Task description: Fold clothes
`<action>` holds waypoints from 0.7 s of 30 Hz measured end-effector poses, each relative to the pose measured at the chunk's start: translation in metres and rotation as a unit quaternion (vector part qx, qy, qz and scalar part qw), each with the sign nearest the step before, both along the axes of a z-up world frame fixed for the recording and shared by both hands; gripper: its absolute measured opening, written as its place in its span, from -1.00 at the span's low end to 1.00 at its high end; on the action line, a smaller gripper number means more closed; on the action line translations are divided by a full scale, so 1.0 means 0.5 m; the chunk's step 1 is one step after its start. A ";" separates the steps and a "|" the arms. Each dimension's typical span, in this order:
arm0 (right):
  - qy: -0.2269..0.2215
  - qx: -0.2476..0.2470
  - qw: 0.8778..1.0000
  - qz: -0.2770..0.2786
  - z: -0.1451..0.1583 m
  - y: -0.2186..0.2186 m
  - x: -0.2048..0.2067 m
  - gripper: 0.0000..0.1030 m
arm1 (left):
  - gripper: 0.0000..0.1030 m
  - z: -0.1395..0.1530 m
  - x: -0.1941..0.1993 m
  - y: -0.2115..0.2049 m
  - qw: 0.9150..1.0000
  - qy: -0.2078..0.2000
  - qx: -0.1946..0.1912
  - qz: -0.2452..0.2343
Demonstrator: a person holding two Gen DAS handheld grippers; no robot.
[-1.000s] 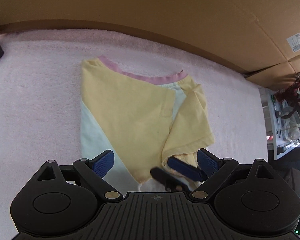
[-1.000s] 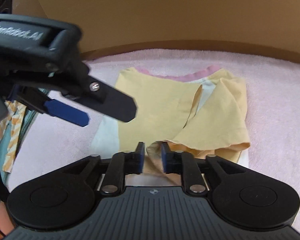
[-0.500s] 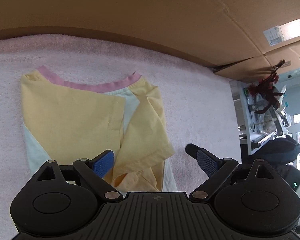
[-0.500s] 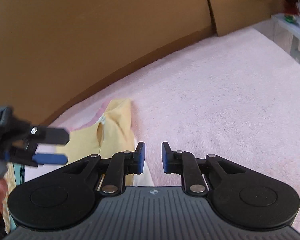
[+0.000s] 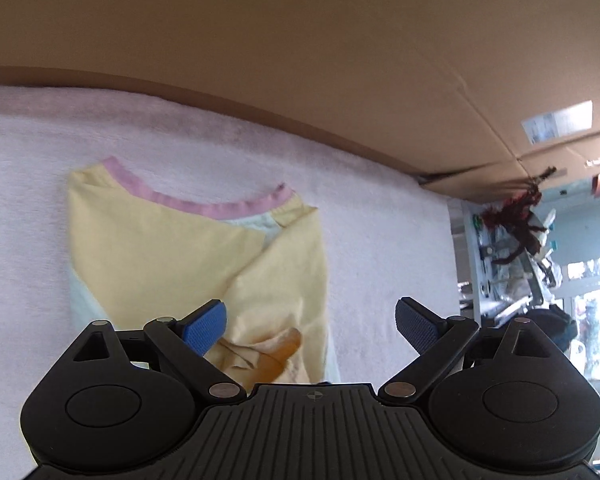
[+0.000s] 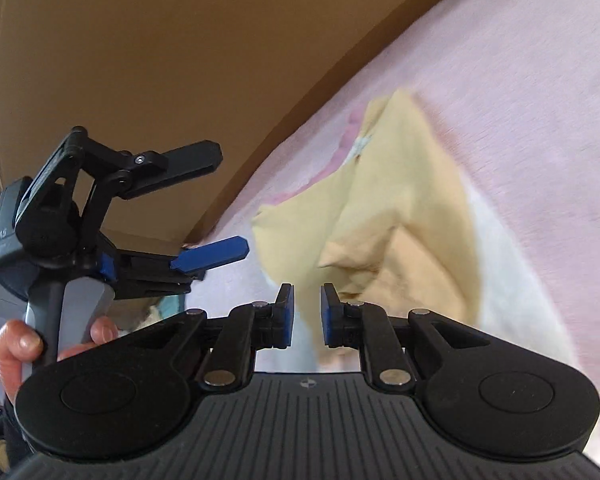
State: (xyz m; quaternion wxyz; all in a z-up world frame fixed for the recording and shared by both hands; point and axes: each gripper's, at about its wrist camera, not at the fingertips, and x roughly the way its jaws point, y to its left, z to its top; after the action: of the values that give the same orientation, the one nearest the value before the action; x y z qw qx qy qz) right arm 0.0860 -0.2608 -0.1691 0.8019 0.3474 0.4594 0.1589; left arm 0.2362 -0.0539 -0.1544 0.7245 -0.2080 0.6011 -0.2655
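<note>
Near the back edge of the desk, which is covered in pink fleece, we see the yellow T-shirt lying partly folded, its pink neckband towards the cardboard wall. One sleeve is turned in over the body and the hem nearest us is bunched. Our left tool hangs above that bunched hem with its blue pads spread wide and nothing between them. In the right wrist view a hand grips the left tool's grey handle at the left side. Our right tool has just been closing: its jaws now stand narrowly apart, with no cloth pinched between the pads, and the T-shirt lies beyond them. Past the desk's right edge stands a cluttered shelf.
</note>
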 end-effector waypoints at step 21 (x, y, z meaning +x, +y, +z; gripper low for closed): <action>0.060 -0.160 0.980 0.106 -0.007 -0.170 -0.337 -0.20 | 0.92 -0.115 0.004 -0.131 0.988 0.022 0.062 -0.139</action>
State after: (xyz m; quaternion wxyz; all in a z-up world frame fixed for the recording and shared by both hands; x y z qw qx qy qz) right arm -0.0824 -0.3460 -0.1725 0.7967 0.1733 0.5602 0.1463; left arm 0.2383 -0.1196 -0.2118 0.6788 -0.0835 0.6550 -0.3212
